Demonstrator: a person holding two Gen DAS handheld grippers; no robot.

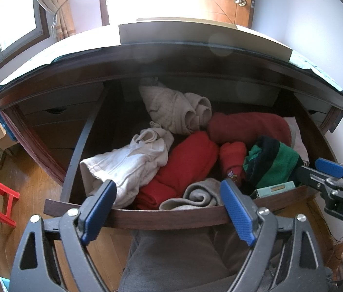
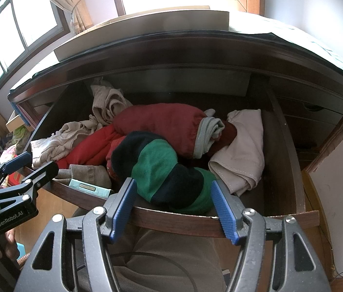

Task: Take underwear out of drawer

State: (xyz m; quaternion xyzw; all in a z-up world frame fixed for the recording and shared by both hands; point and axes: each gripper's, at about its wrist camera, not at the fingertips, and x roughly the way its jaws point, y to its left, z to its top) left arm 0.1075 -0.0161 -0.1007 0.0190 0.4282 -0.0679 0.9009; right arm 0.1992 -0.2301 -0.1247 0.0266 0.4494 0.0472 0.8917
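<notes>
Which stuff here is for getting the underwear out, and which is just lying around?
For the job:
- open dark wooden drawer
- green-and-navy striped rolled garment
- dark red rolled garment with grey waistband

Just lying about:
- red plastic stool
- small teal box
- tan curtain

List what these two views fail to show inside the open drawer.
- Open wooden drawer floor: both views, buried under clothes.
- Small teal box: both views, its lower part hidden by the drawer front.
- Green and navy striped garment: right wrist view, bundled, type unreadable.
- Drawer's rear: both views, shadowed beneath the dresser top.
</notes>
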